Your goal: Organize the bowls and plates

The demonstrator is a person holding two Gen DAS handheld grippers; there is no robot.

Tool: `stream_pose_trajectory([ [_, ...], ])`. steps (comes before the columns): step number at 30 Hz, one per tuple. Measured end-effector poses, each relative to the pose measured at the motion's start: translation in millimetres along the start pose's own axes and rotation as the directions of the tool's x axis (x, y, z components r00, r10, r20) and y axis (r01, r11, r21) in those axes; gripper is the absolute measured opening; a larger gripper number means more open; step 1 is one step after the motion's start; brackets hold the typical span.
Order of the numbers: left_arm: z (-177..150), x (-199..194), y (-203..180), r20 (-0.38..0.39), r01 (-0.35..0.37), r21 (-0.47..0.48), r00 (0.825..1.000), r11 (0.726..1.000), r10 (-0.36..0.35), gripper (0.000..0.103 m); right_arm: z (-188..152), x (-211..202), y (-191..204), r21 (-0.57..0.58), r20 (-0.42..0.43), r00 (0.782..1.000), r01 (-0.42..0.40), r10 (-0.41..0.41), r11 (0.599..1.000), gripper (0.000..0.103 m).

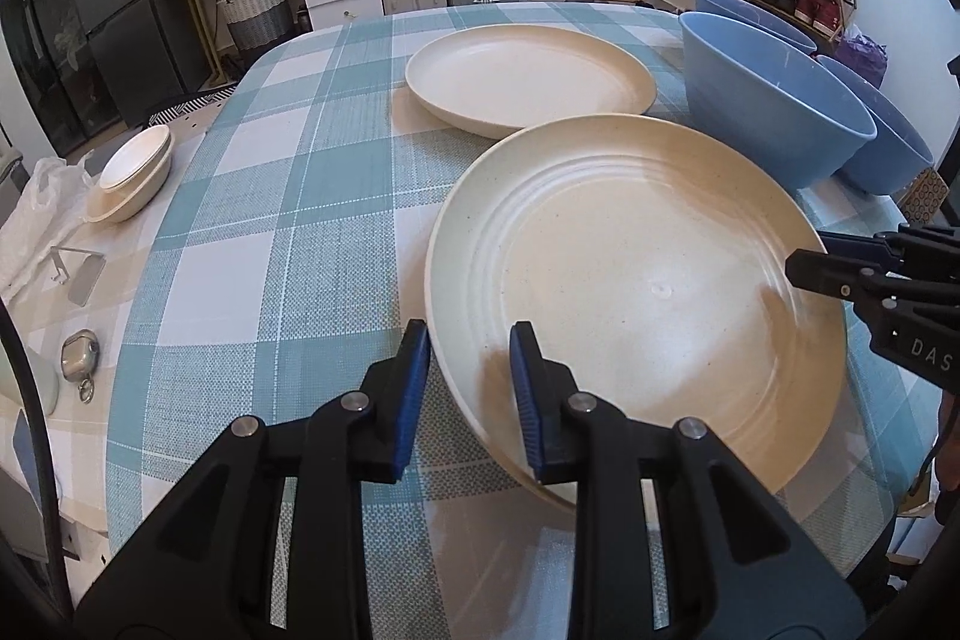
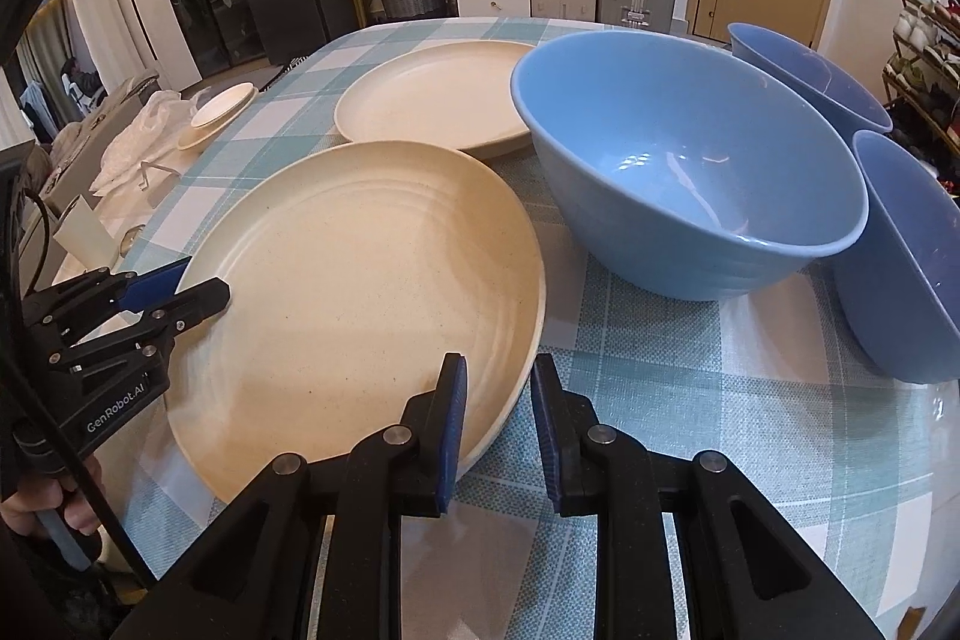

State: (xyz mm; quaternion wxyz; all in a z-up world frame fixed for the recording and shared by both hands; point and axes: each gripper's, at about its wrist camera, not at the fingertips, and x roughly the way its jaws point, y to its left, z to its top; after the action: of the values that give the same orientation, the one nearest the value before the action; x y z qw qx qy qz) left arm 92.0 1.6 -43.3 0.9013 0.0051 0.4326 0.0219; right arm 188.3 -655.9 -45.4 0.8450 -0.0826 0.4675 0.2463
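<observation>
A large cream ridged plate (image 1: 630,280) (image 2: 360,292) lies nearest on the checked tablecloth (image 1: 288,220), held at two opposite edges. My left gripper (image 1: 471,376) is shut on its left rim, one blue pad inside and one outside; the right wrist view shows it clamped there (image 2: 186,286). My right gripper (image 2: 498,400) is shut on the right rim and appears at the right edge of the left wrist view (image 1: 804,262). A second cream plate (image 1: 528,76) (image 2: 438,100) sits just behind. A big blue bowl (image 1: 768,100) (image 2: 690,172) stands to the right.
Two more blue bowls (image 2: 804,70) (image 2: 912,262) stand behind and right of the big one. Small stacked cream dishes (image 1: 132,172) (image 2: 222,112), a plastic bag (image 1: 36,220) and a metal stand (image 1: 78,274) lie at the table's left side.
</observation>
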Motion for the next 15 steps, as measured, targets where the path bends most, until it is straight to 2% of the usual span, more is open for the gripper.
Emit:
stream_pose_trajectory([
  [7, 1.5, 0.8, 3.0, -0.009, 0.021, -0.022, 1.0, 1.0, -0.021, 0.024, 1.4, 3.3, -1.7, 0.0, -0.006, 1.0, -0.009, 0.009, 1.0, 0.022],
  [11, 2.6, 1.6, 5.9, -0.019, 0.037, -0.038, 0.999, 0.999, -0.038, 0.027, 2.8, 2.6, -3.3, -0.003, -0.005, 1.0, -0.017, 0.017, 1.0, 0.024],
  [13, 3.4, -0.5, 6.1, -0.019, 0.043, -0.043, 0.999, 0.998, -0.044, 0.031, 3.0, -0.5, -4.7, 0.0, -0.002, 0.999, -0.032, 0.032, 0.999, 0.029],
  [14, 4.1, -2.5, 6.3, -0.017, 0.044, -0.045, 0.999, 0.998, -0.045, 0.038, 3.7, -3.3, -4.9, -0.001, 0.006, 0.999, -0.042, 0.042, 0.999, 0.037],
  [15, 5.4, -5.3, 7.1, -0.009, 0.046, -0.048, 0.999, 0.998, -0.046, 0.05, 4.7, -5.8, -5.0, -0.002, 0.014, 0.999, -0.047, 0.047, 0.999, 0.042],
])
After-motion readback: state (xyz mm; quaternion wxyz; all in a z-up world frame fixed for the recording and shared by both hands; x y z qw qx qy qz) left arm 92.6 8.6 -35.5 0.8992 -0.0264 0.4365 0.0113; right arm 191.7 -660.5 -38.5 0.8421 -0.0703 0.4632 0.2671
